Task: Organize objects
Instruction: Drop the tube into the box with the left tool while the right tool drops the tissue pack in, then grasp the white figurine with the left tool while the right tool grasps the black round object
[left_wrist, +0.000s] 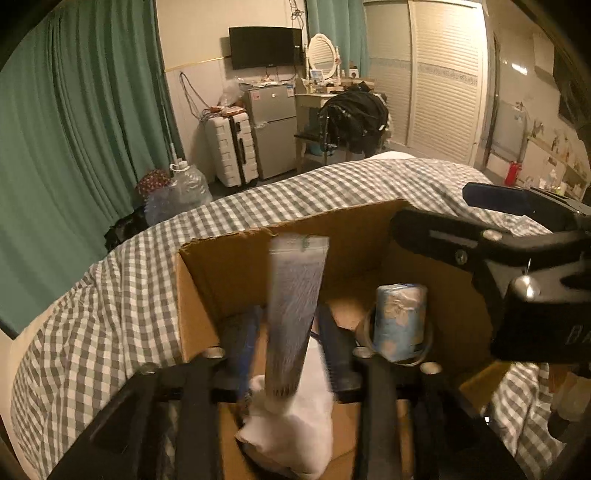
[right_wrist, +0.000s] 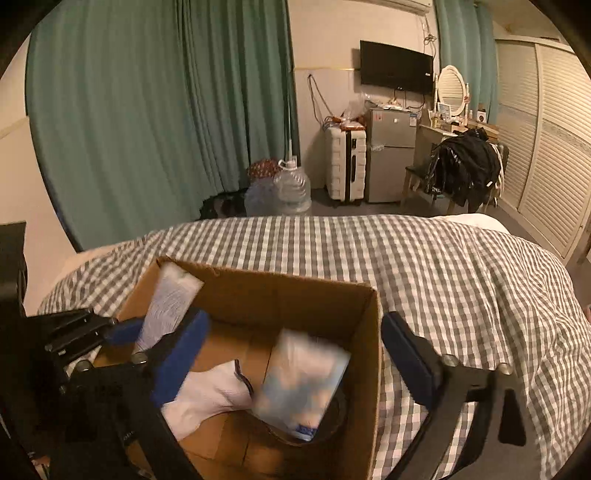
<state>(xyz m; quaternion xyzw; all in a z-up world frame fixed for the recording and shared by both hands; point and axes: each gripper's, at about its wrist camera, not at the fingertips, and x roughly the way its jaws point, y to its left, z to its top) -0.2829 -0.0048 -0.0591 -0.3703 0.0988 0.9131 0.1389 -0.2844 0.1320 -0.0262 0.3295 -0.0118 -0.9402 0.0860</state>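
Note:
A cardboard box (left_wrist: 280, 254) (right_wrist: 362, 354) sits on the checked bed cover. My left gripper (left_wrist: 286, 321) is over the box with a grey-white tube (left_wrist: 295, 314) between its fingers, blurred; the tube also shows in the right wrist view (right_wrist: 166, 302). A white sock (left_wrist: 291, 432) (right_wrist: 207, 398) and a blue patterned pack (left_wrist: 400, 321) (right_wrist: 303, 384) lie inside the box. My right gripper (right_wrist: 295, 354) is open, its fingers astride the box's right wall, and it appears in the left wrist view (left_wrist: 491, 206).
The checked bed cover (right_wrist: 443, 280) spreads around the box. Beyond the bed are green curtains (right_wrist: 147, 110), a water jug (right_wrist: 291, 192), a white suitcase (right_wrist: 345, 166), a small fridge (right_wrist: 391, 155) and a chair with a black jacket (right_wrist: 465, 166).

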